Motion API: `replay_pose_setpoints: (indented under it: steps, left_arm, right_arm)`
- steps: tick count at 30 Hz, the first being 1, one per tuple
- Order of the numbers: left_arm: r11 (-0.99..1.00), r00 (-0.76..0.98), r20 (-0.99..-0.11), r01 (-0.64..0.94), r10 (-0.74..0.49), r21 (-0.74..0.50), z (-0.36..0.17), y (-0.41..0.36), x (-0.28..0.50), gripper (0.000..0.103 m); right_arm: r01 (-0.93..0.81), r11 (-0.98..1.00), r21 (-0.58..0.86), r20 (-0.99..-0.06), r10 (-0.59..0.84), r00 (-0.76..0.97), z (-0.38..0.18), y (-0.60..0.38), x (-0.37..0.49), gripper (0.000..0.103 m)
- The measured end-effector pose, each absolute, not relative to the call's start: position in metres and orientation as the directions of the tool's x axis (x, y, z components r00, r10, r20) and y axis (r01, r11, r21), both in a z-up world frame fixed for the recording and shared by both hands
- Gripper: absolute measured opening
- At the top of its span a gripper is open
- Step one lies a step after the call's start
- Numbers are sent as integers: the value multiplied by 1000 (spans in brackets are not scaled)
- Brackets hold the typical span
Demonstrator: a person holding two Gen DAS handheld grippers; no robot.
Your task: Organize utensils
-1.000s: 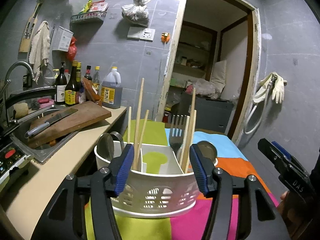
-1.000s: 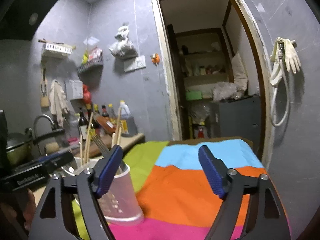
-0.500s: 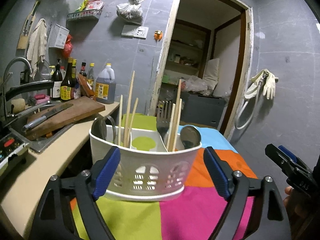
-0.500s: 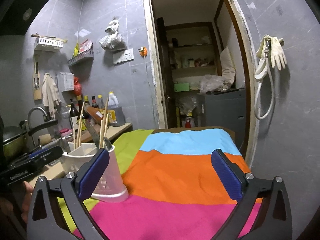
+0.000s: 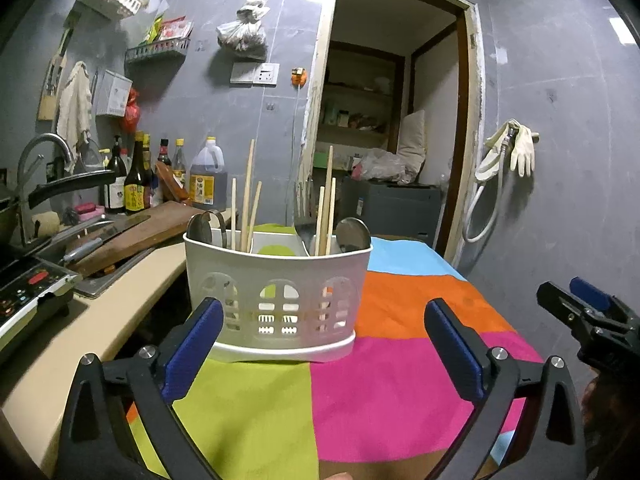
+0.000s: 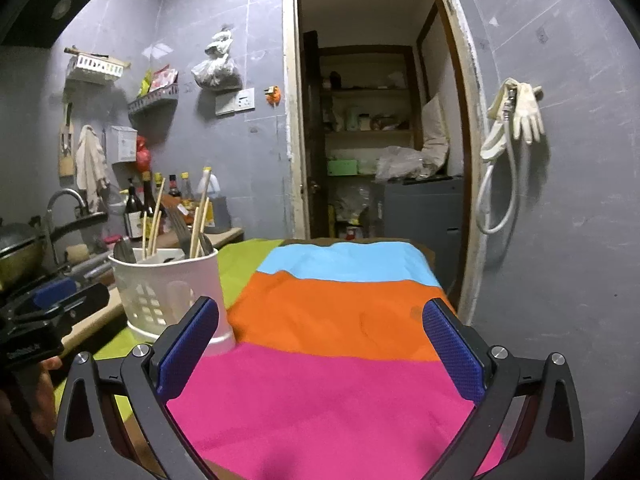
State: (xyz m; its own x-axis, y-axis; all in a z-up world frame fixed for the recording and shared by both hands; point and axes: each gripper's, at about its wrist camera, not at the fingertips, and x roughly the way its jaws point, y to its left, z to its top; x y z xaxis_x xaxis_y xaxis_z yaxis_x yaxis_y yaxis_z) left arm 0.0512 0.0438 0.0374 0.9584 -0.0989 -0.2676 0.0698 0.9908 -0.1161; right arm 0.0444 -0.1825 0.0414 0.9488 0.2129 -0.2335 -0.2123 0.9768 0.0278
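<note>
White utensil caddy (image 5: 280, 296) stands upright near the left edge of the striped tablecloth (image 5: 400, 380), holding chopsticks (image 5: 247, 196), spoons (image 5: 352, 234) and a fork (image 5: 303, 212). Left gripper (image 5: 320, 344): jaws just opened wide, caddy beyond the fingertips, untouched. Right gripper (image 6: 320, 344): jaws spread, nothing between.

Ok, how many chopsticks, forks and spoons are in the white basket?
Chopsticks: 6
Forks: 1
Spoons: 3 (two overlap on the left, hard to separate)
Total: 10
</note>
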Motion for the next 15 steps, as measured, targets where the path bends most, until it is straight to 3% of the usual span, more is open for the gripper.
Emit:
replay_pose_setpoints:
  steps: [15]
  left_arm:
    - [993,961,-273,9,-40,-114,10,45,15,100]
  right_arm:
    - [-110,993,-32,-236,99,967,15,-190,-4,103]
